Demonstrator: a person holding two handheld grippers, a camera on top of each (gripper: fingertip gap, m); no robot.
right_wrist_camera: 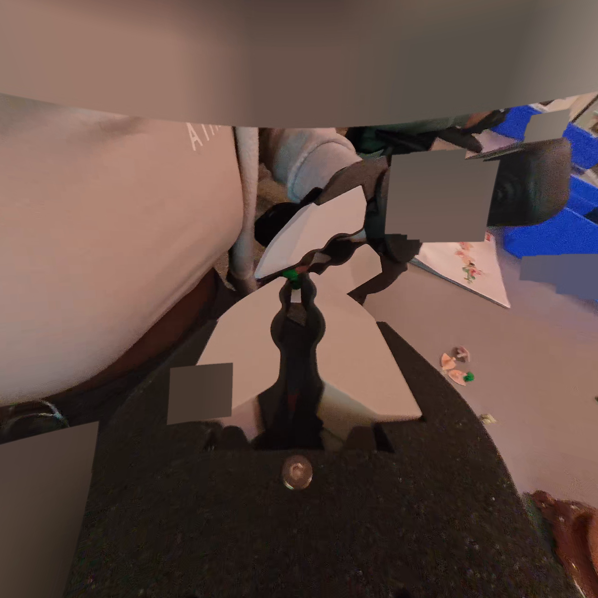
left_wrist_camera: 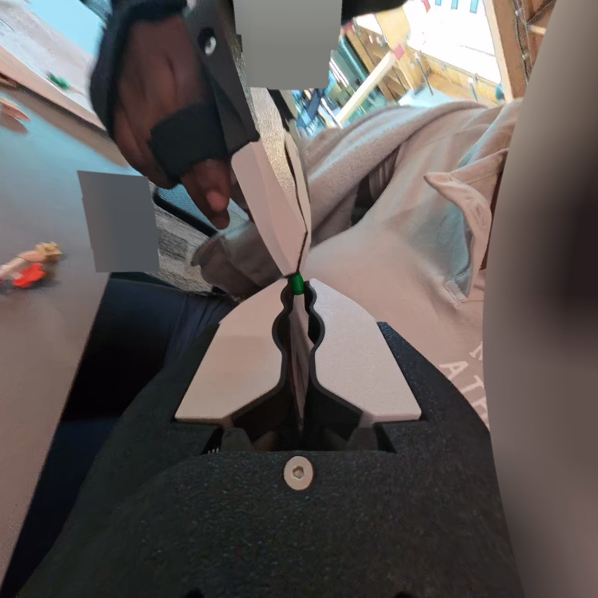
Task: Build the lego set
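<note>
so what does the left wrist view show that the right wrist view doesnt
Only the left wrist view shows the person's hand gripping the right gripper's black handle, and a blurred red and tan lego figure on the grey table.

Only the right wrist view shows loose tan and green pieces, a white instruction sheet and blue bins.

Both show the small green piece where the left gripper and right gripper tips meet, and the person's beige sweatshirt.

Both wrist cameras look along their own fingers, very close, facing each other; both share the green piece (left_wrist_camera: pixel 297 284) (right_wrist_camera: pixel 293 277)
</note>
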